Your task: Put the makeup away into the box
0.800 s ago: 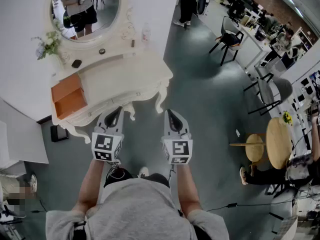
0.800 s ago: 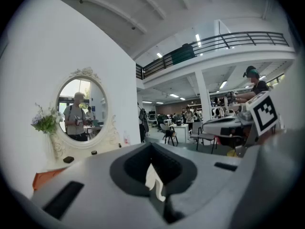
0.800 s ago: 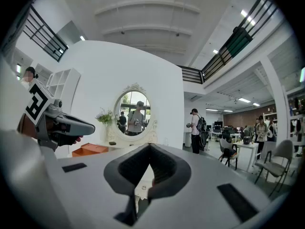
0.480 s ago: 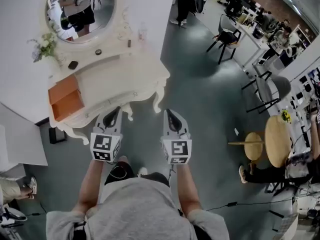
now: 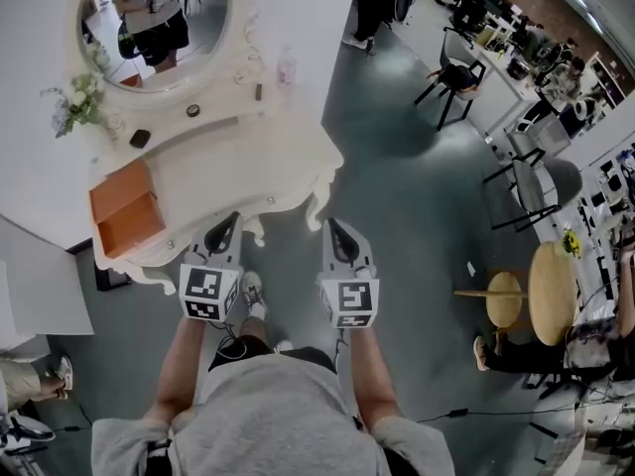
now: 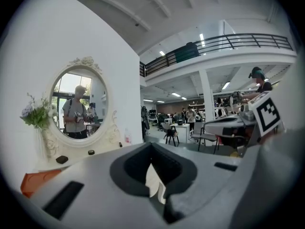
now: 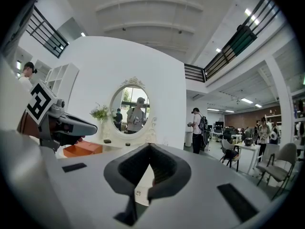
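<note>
Closer now: the dressing table (image 5: pixel 238 157) has slid toward me and leftward in the head view, and a shoe (image 5: pixel 251 290) has stepped out between the two arms. The table's front edge sits just ahead of the left tongs (image 5: pixel 224 232) and right tongs (image 5: pixel 338 236). Both are clenched on nothing, jaws pressed together and pointing roughly level at the table.

The makeup is well beyond both tongs, along the back ledge under the mirror (image 5: pixel 154 18). A dark compact (image 5: pixel 140 138) lies far ahead and left of the left tongs, and a small round pot (image 5: pixel 192 110) lies ahead of them. A slim tube (image 5: pixel 258 91) and a pale bottle (image 5: pixel 288 67) stand between the two lines of reach. The orange box (image 5: pixel 124 209) sits ahead and left of the left tongs, near the table's left end. It seems to lie open, though I cannot be sure.

My worries from here:
- Another stride could drive the closed tips into the table edge.
- Reaching in without parting the jaws would shove an item instead of gripping it.
- The pot looks likely to skid or roll toward the mirror.
- The bottle and tube look easy to tip.
- The flowers (image 5: pixel 71 107) stand beside the compact, so a wide sweep by the left tongs might topple them.
</note>
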Tool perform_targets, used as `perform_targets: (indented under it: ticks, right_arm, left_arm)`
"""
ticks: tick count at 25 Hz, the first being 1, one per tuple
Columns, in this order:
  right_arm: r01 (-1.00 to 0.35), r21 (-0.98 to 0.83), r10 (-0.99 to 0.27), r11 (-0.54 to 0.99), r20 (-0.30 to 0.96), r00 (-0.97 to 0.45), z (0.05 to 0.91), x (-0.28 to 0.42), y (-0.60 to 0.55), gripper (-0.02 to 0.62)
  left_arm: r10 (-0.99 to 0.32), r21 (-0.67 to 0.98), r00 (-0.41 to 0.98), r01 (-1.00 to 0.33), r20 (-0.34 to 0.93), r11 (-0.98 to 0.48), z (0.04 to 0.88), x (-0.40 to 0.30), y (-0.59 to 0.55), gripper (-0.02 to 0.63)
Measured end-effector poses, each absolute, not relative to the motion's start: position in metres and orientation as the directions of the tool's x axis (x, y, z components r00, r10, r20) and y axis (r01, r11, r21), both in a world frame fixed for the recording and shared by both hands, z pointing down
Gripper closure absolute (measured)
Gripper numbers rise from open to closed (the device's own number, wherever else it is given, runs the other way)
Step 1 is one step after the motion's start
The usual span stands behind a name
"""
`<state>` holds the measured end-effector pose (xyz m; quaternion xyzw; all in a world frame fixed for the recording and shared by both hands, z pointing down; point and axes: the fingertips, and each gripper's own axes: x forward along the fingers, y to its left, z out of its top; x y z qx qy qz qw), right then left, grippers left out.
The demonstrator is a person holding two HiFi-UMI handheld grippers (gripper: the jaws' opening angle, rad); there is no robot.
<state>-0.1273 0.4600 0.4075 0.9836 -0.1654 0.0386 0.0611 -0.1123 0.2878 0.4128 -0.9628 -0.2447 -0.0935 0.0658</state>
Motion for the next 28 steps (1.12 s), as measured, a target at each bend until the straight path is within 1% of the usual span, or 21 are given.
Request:
perform_targets:
  ticks: [15, 21, 28]
  right_arm:
    - [-0.365, 0.078, -0.352, -0.928, 0.149, 0.924, 0.416, 0.052, 0.417, 0.588]
    - [-0.365, 0.074, -0.349, -0.928, 0.17, 0.921, 0.421, 0.111, 0.393, 0.588]
    - [-0.371, 0.08, -0.35, -0.925, 0.199, 0.915, 0.431, 0.164, 0.367, 0.588]
  left_arm:
    - [0.45, -0.042, 0.849, 0.479, 0.276, -0.877, 0.425, 0.061, 0.257, 0.606]
    - [0.456, -0.022, 0.84, 0.483, 0.295, -0.875, 0.435, 0.116, 0.236, 0.606]
    - [0.455, -0.008, 0.837, 0.48, 0.305, -0.877, 0.446, 0.167, 0.211, 0.606]
